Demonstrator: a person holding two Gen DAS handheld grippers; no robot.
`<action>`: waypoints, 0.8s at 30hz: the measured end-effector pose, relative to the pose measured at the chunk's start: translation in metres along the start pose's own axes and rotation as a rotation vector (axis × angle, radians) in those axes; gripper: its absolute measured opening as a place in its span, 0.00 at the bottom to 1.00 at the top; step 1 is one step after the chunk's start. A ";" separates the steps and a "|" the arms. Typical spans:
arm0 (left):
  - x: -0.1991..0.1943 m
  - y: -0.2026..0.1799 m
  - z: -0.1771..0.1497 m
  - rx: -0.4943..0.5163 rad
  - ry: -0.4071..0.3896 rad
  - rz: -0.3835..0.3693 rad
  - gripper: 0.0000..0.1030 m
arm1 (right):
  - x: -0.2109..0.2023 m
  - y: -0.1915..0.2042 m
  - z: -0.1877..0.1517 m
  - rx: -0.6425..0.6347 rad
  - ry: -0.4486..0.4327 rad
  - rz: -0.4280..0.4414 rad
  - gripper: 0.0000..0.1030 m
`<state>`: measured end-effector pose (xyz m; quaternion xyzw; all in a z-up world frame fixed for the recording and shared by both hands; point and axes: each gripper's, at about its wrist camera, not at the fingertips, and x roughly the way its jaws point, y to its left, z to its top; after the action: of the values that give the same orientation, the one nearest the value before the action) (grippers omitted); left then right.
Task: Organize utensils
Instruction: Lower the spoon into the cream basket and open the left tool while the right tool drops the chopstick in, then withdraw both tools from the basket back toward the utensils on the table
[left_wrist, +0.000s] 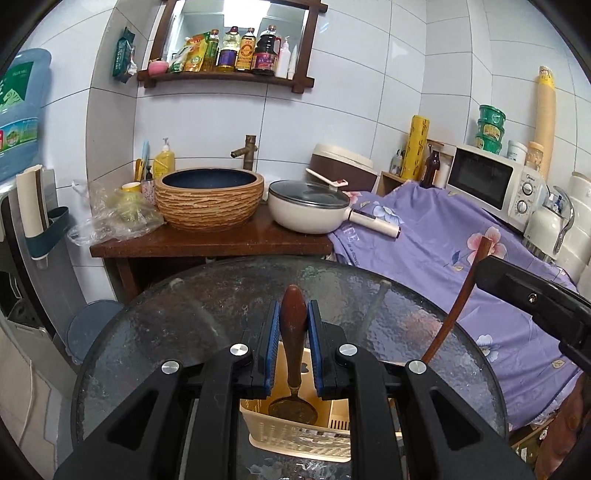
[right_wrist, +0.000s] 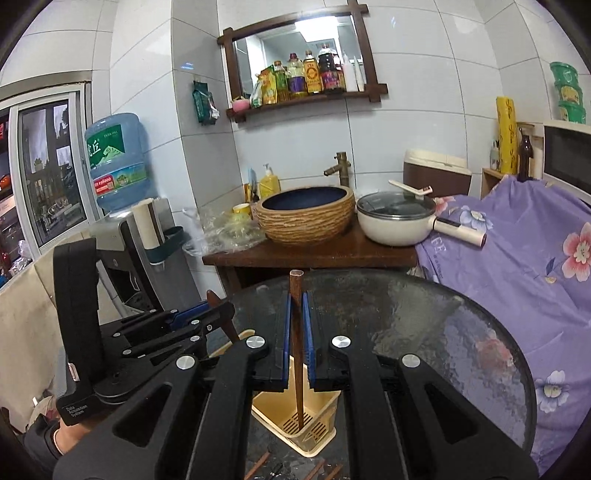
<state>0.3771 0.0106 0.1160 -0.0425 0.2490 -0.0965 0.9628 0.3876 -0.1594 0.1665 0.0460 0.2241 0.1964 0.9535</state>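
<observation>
The left gripper (left_wrist: 293, 325) was clamped on a wooden-handled spoon (left_wrist: 293, 354) above the cream basket (left_wrist: 295, 432), while the right gripper (right_wrist: 296, 332) pinched a chopstick (right_wrist: 296, 354), its tip apparently inside that basket on the glass table (right_wrist: 424, 332).

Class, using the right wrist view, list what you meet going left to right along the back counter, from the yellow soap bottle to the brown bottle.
Yellow soap bottle → woven basin → cream pot → yellow roll → brown bottle.

Left tool (left_wrist: 293, 325) clamps wooden-handled utensil (left_wrist: 293, 334) over basket (left_wrist: 295, 430)
</observation>
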 end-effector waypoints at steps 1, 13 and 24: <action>0.003 0.000 -0.003 0.004 0.006 0.004 0.14 | 0.002 -0.001 -0.002 0.005 0.005 0.001 0.07; 0.032 0.001 -0.022 0.007 0.079 0.010 0.14 | 0.013 -0.010 -0.013 0.029 0.027 0.005 0.07; 0.003 0.002 -0.020 0.018 -0.002 0.002 0.62 | -0.010 -0.006 -0.041 -0.090 -0.081 -0.115 0.75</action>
<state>0.3705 0.0112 0.0966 -0.0338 0.2471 -0.0976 0.9635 0.3634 -0.1693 0.1324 -0.0017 0.1786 0.1493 0.9725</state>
